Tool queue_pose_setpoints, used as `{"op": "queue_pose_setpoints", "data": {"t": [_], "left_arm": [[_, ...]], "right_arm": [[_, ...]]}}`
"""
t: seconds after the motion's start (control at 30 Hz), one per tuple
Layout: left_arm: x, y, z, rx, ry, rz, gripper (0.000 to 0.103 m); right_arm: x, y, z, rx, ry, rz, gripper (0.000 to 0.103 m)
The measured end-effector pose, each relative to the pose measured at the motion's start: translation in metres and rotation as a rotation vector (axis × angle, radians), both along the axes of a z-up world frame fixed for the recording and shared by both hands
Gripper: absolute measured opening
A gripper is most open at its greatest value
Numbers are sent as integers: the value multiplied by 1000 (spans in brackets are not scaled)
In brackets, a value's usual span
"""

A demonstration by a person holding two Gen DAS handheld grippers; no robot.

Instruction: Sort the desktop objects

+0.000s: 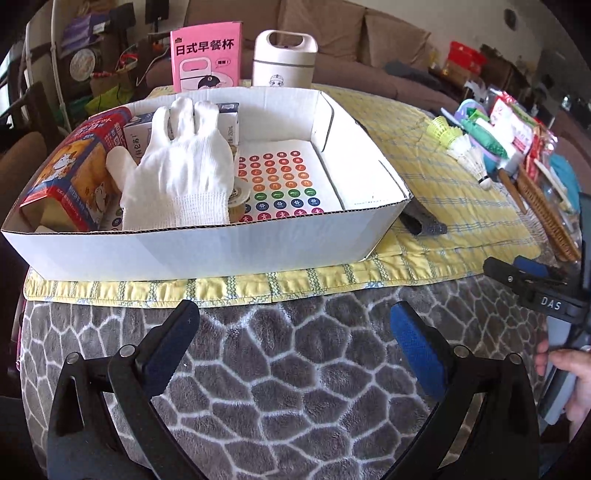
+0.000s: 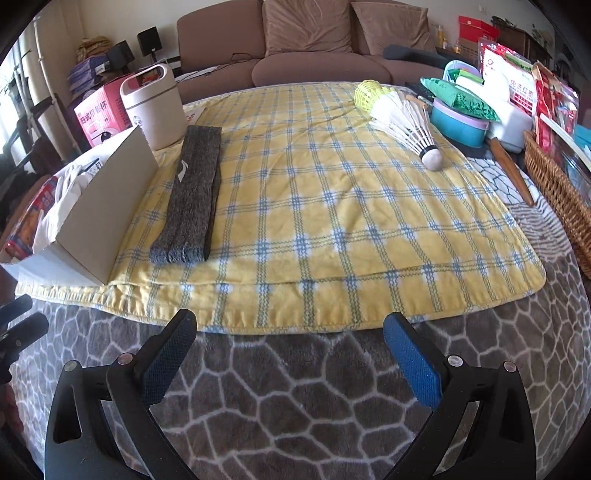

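Both grippers, left and right, are gaping empty before the white box; bare cloth is lying beside its grey sock.

A brown sofa with cushions sits behind the bench, black speakers stand off its far left corner, and red boxes off its far right.

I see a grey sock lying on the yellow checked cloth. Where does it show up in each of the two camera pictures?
Left wrist view: only the end of the grey sock peeks out right of centre, behind the near right corner of the white cardboard box.
Right wrist view: the whole grey sock lies left of centre, just right of the white cardboard box.
Shared landmark: the cream lidded cup at the far end of the box.
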State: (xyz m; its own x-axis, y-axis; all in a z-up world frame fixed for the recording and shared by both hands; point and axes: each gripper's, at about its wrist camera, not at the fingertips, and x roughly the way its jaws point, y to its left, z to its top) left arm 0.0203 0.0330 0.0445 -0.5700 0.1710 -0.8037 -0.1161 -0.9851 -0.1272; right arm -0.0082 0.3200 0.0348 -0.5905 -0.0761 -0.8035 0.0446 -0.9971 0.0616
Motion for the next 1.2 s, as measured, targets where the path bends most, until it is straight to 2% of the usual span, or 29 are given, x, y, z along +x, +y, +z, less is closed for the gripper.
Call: {"op": "queue_pose_setpoints", "data": {"t": [0.17, 0.33, 0.4, 0.57, 1.2], "left_arm": [[-7, 13, -20, -24, -17, 26, 103], [-15, 18, -29, -35, -21, 85, 103], [-16, 20, -30, -41, -20, 105, 103], [-17, 31, -35, -126, -21, 109, 103], [-16, 26, -35, -127, -21, 110, 103]], "right_arm": [[-1, 11, -12, -36, -17, -56, 103], [-3, 4, -17, 42, -1, -56, 103], [-3, 3, -17, 45, 3, -66, 103], [-4, 4, -18, 50, 3, -69, 103], [-4, 3, -19, 53, 3, -69, 103]]}}
